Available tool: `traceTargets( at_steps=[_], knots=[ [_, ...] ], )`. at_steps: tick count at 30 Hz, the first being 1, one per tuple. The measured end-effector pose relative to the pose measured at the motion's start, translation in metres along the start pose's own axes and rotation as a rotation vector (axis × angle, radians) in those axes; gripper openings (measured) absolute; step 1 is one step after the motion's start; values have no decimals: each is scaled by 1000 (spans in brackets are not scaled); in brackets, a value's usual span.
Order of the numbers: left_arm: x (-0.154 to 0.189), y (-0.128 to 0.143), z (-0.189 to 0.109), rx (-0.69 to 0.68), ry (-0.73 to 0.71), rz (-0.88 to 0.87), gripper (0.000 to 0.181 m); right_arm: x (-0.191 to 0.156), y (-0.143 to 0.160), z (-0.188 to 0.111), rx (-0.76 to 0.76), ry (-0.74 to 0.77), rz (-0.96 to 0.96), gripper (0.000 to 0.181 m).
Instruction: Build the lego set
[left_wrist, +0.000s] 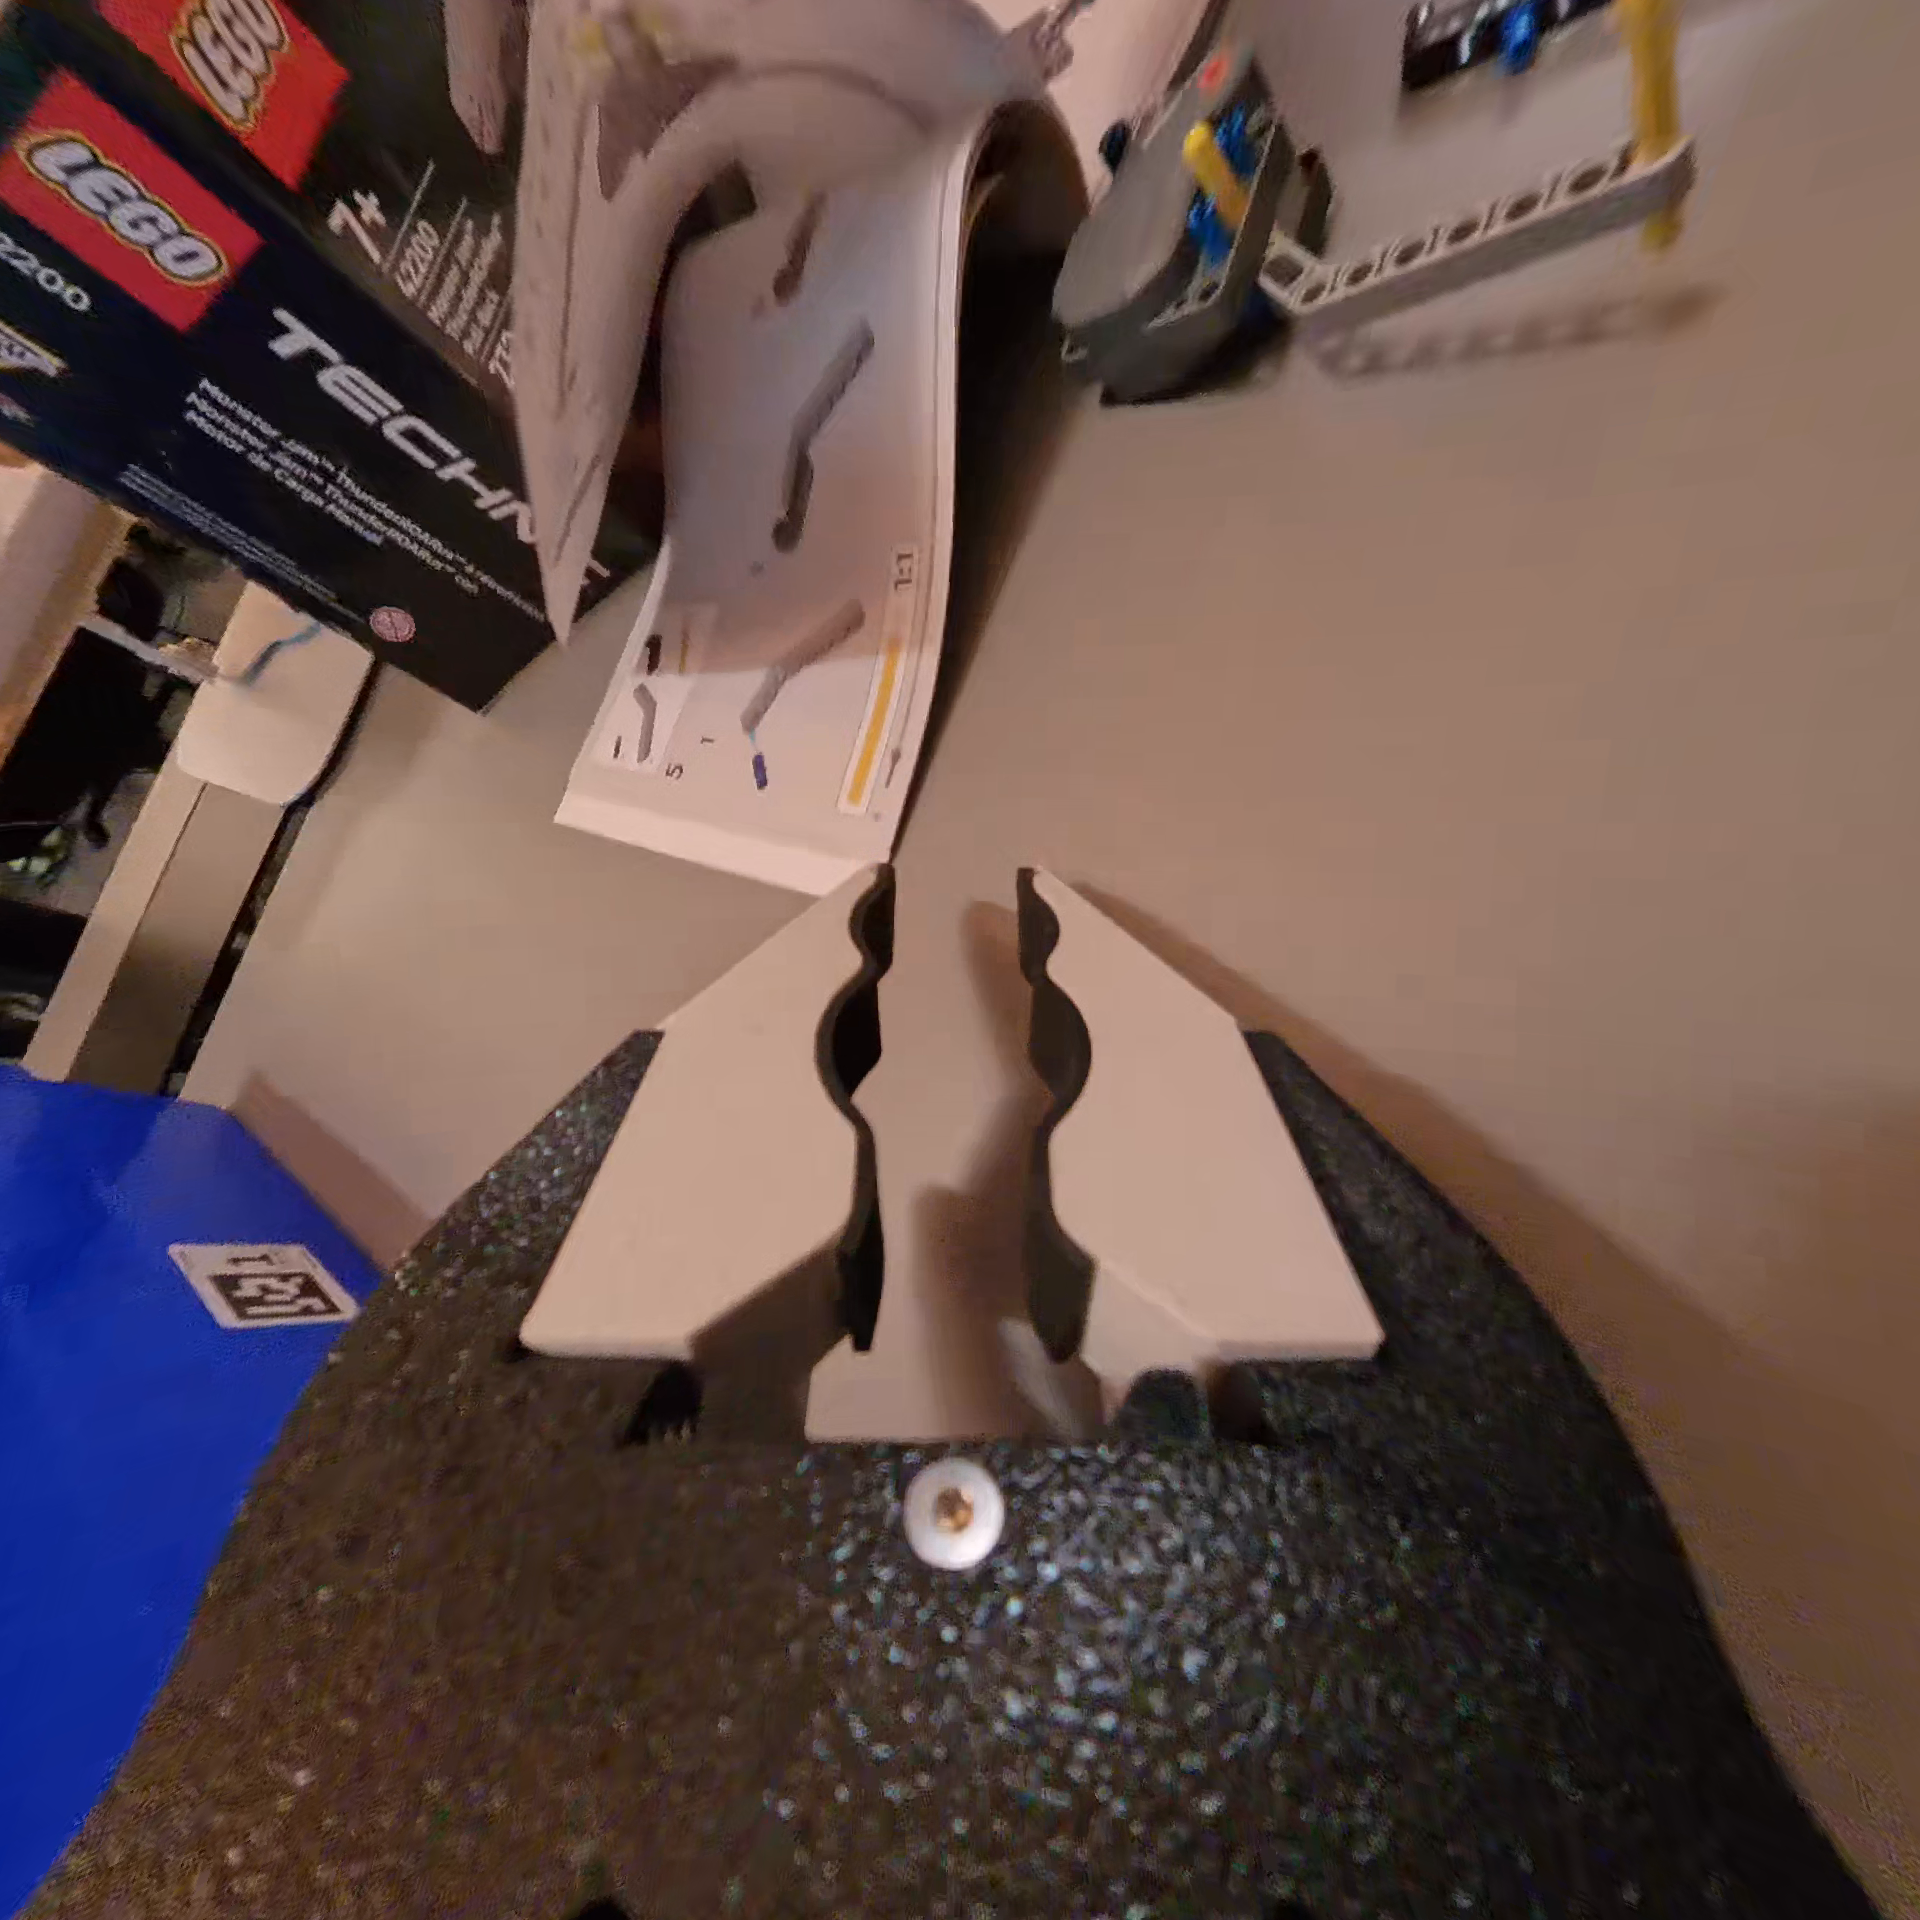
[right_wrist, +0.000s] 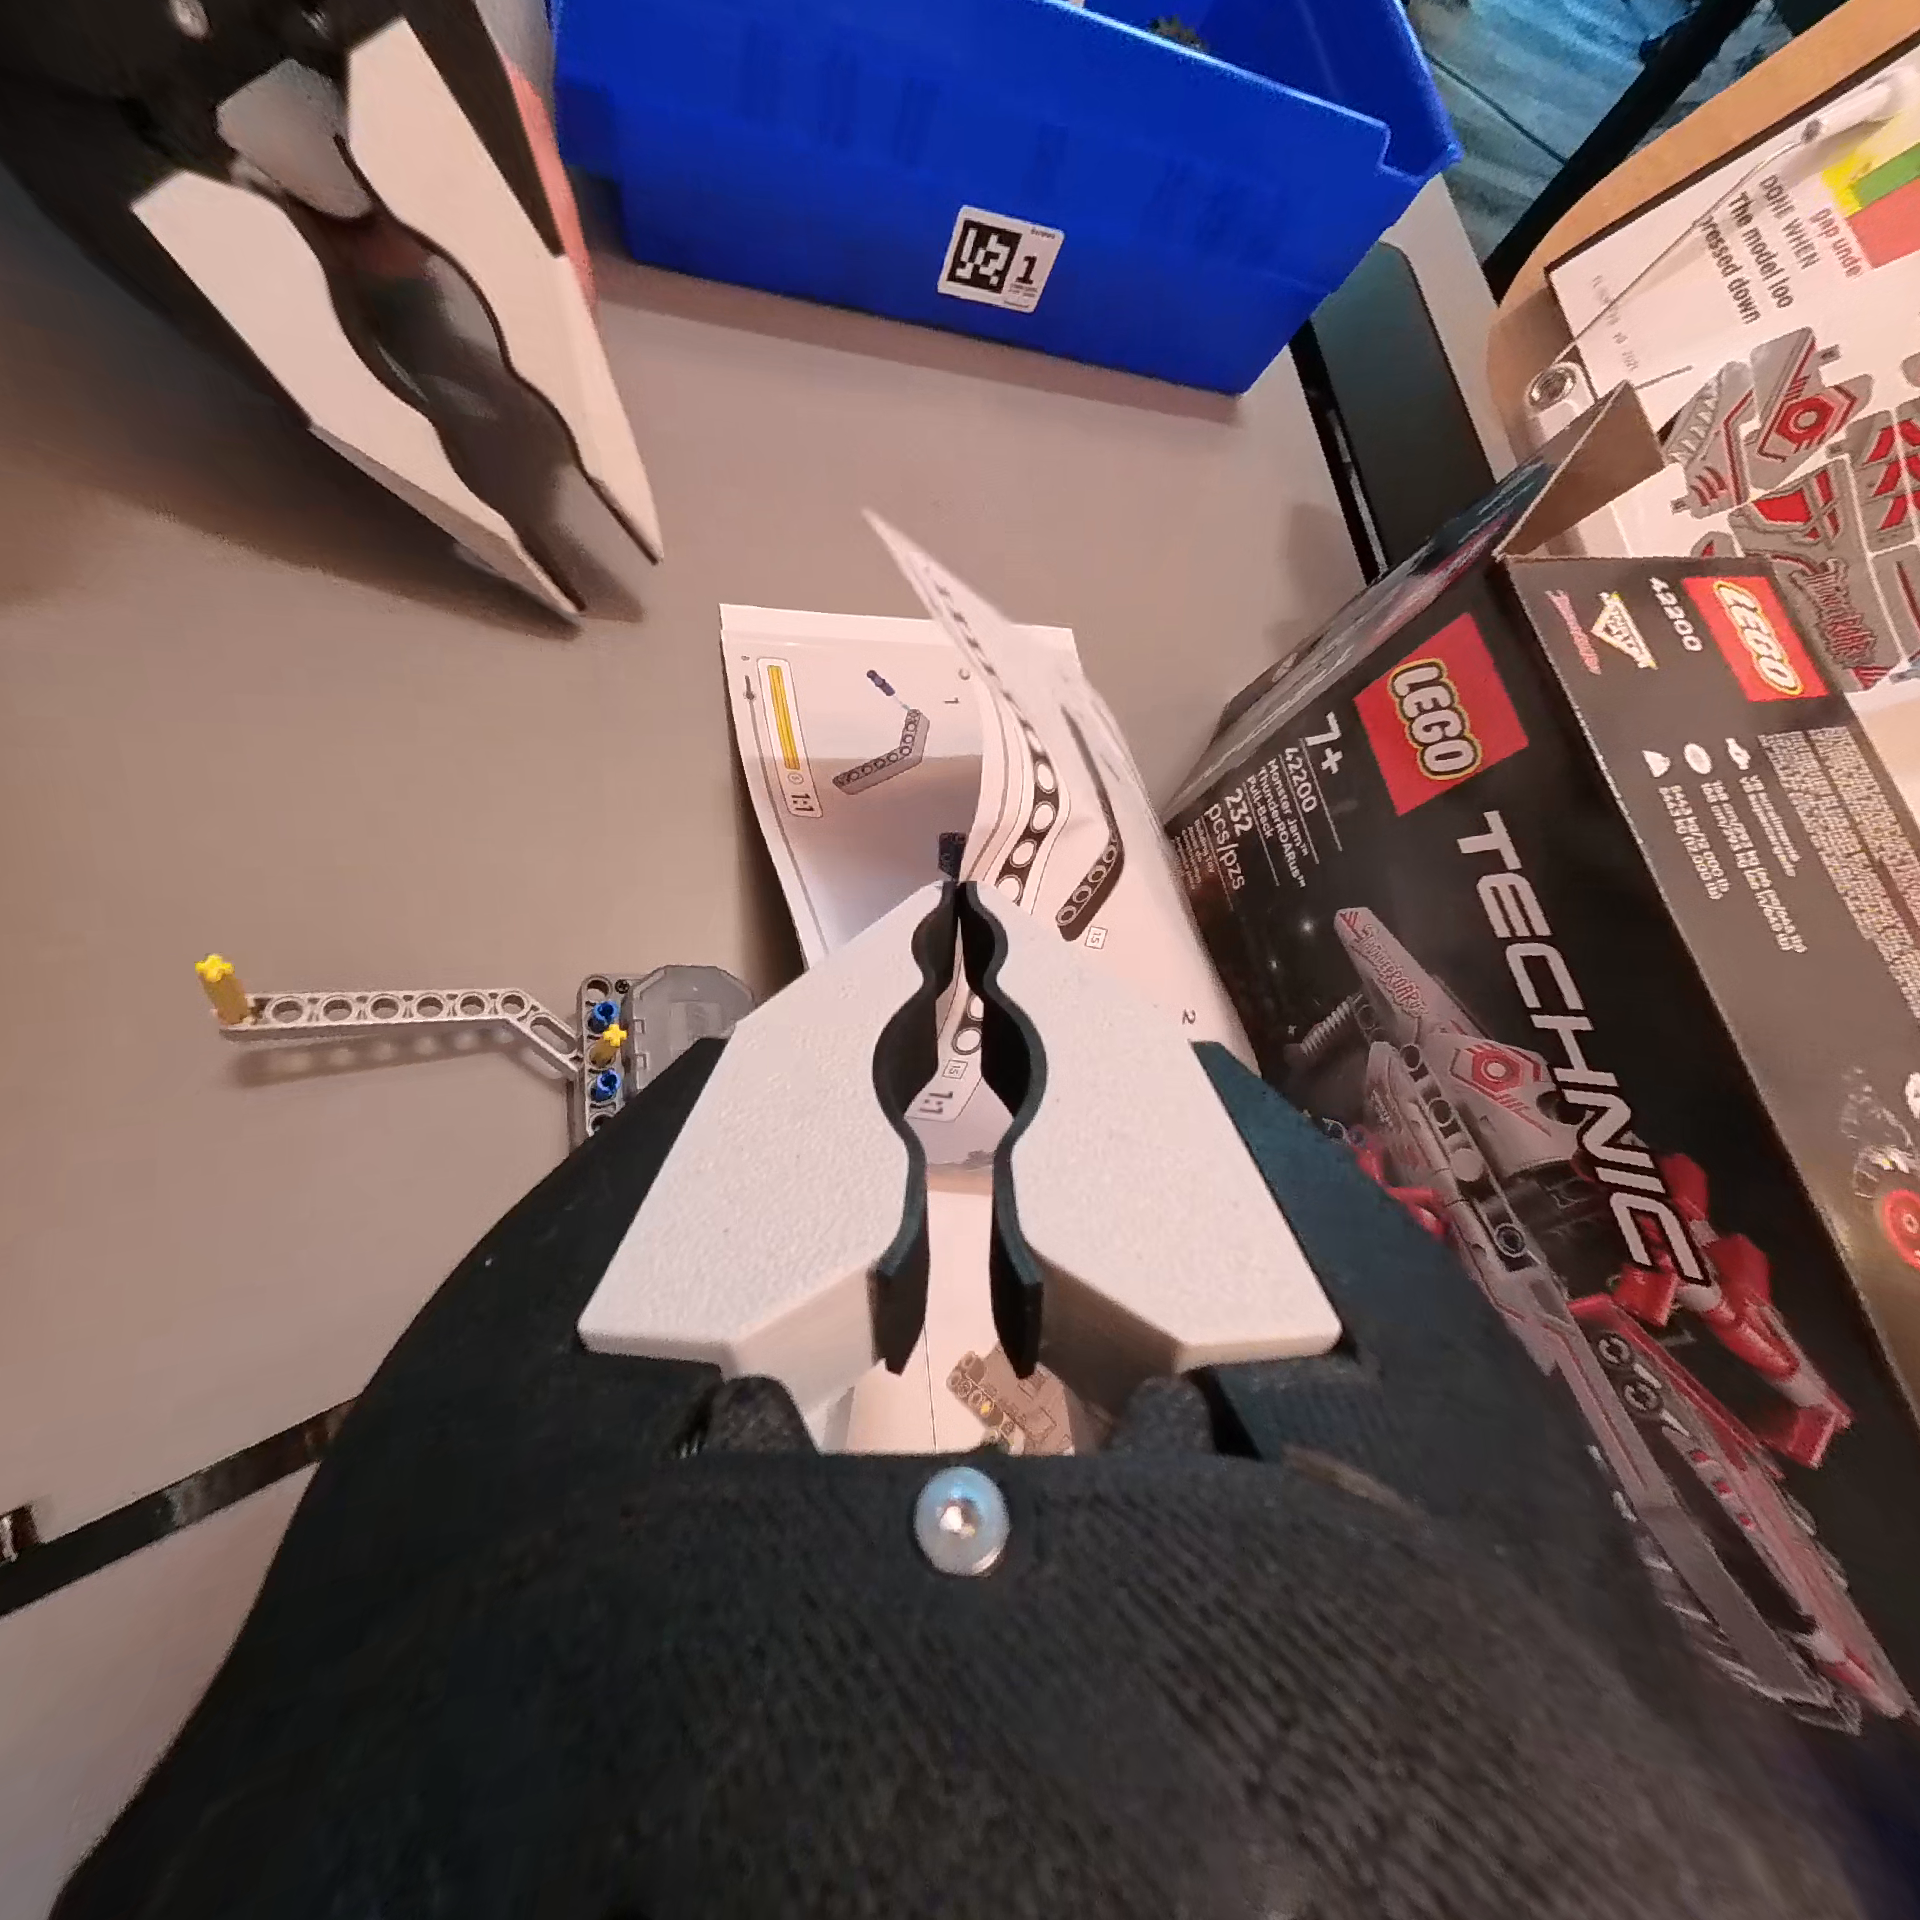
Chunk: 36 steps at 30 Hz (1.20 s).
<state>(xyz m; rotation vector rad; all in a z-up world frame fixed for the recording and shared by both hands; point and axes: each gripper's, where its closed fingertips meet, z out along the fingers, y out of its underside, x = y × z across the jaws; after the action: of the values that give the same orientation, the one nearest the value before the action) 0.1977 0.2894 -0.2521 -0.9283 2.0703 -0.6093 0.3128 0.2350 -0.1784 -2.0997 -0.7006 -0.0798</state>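
I judge the build barely begun: one small grey beam assembly (right_wrist: 416, 1013) sits on the table, my left gripper (left_wrist: 956, 894) open and empty, my right gripper (right_wrist: 958, 891) pinching a booklet page (right_wrist: 997, 665).

Writing is not transcribed, only its carriers noted: black lego set box (right_wrist: 1558, 935) carries red square logo patches with yellow-edged lettering, a large white slanted wordmark, and small white numerals and fine-print lines on the side and top faces, same box seen at upper left in left wrist view (left_wrist: 260, 343); open instruction booklet (right_wrist: 883, 748) (left_wrist: 810, 582) has small step numerals and scale marks beside part drawings; blue bin (right_wrist: 987, 156) (left_wrist: 125, 1351) bears a white sticker (right_wrist: 1000, 265) (left_wrist: 265, 1294) with a black square code and a digit; printed sheet (right_wrist: 1766, 260) in the cardboard box (right_wrist: 1517, 343), upper right, shows dark text lines, partly cut off
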Motion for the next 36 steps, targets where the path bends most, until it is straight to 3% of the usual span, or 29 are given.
traceTargets(
  at_steps=[4, 36],
  knots=[
    [-2, 10, 1, -44, -6, 17, 19, 5, -1, -6, 22, 18, 27, 0],
    [1, 11, 2, -28, 31, -34, 10, 15, 2, -15, 109, 22, 148, 0]
  ],
)
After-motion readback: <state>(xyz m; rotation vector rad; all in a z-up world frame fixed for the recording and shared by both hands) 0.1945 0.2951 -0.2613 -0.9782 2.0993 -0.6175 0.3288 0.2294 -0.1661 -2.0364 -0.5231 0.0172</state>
